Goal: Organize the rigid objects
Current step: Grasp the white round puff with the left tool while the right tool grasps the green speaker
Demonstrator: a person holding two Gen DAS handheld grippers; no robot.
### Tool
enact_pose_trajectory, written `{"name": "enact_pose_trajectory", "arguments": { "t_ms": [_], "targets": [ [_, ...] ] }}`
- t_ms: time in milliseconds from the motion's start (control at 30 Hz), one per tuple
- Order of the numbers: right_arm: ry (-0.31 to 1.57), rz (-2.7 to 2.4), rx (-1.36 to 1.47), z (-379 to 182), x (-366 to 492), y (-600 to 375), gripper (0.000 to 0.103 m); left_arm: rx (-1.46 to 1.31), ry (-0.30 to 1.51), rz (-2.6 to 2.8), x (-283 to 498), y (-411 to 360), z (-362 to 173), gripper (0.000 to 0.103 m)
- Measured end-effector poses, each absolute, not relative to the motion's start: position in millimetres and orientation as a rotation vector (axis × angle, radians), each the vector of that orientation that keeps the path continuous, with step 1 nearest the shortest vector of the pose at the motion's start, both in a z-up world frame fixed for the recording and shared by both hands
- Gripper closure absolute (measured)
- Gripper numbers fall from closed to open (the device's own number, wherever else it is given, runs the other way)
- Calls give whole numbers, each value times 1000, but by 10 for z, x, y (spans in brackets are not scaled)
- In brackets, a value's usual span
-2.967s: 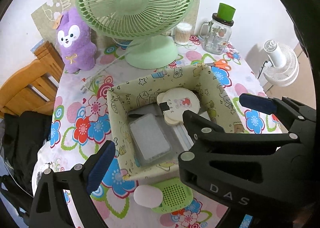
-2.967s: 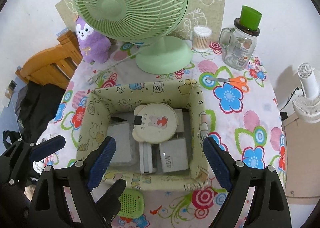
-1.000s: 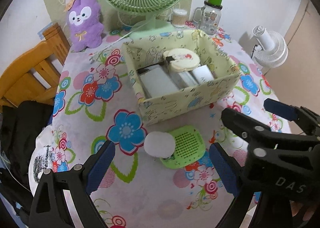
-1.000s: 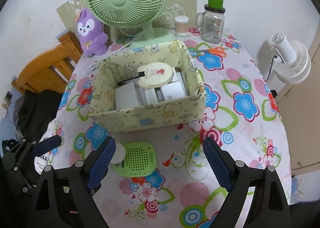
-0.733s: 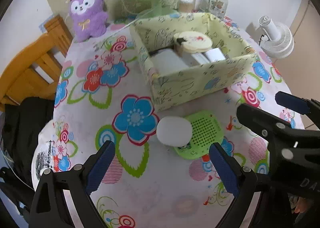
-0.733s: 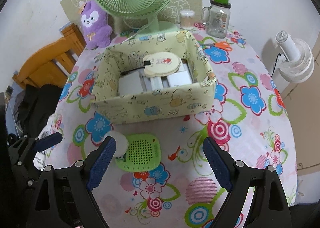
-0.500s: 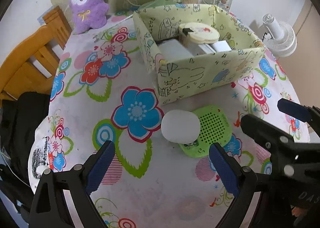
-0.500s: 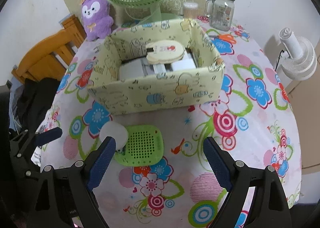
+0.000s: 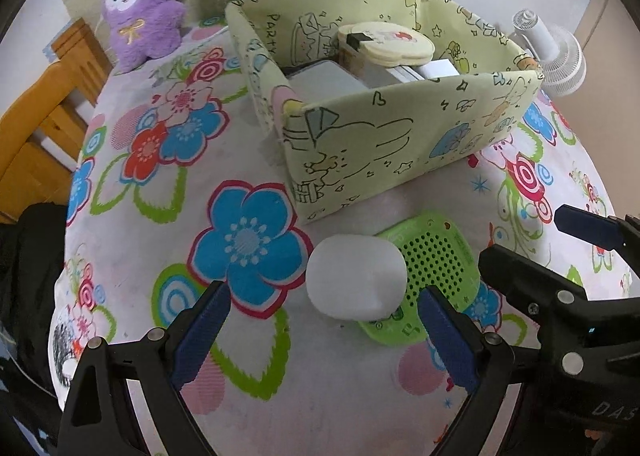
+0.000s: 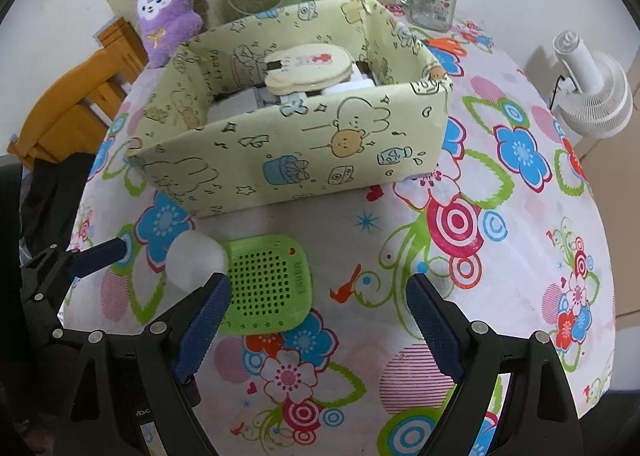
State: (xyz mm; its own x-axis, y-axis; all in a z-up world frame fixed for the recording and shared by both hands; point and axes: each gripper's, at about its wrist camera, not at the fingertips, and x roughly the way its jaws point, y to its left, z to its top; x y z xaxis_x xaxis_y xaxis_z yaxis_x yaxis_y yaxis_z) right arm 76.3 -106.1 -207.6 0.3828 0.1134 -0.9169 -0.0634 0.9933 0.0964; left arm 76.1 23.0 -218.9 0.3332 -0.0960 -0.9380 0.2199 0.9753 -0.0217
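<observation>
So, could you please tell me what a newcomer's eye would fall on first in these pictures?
Probably the loud flowered tablecloth that covers the whole table, and the pale yellow cartoon-print box standing mid-table with flat items inside. In front of the box lie a white rounded object and a green perforated case, side by side; the open left claw is nearest the white one.

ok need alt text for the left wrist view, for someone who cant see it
The open left gripper hangs over a white rounded object that overlaps a green perforated case on a floral tablecloth. Behind them stands a pale yellow cartoon-print box holding a round bear-eared item and pale flat items. The right gripper's fingers show at right.
</observation>
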Motion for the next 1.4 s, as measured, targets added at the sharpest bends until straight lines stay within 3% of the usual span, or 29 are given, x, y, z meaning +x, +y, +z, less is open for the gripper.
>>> {"name": "enact_pose_trajectory", "arguments": {
  "t_ms": [333, 467, 567, 1400],
  "targets": [
    [1202, 97, 61, -2228, 821, -1079, 12, 161, 1213, -239, 813, 100, -2321, 18],
    [1202, 91, 77, -2250, 841, -1082, 12, 145, 1213, -245, 824, 104, -2328, 29],
    [1199, 92, 80, -2251, 851, -1081, 12, 155, 1185, -250, 794, 85, -2298, 46],
    [1233, 215, -45, -2289, 801, -533, 12, 107, 1204, -210, 561, 543, -2280, 47]
  ]
}}
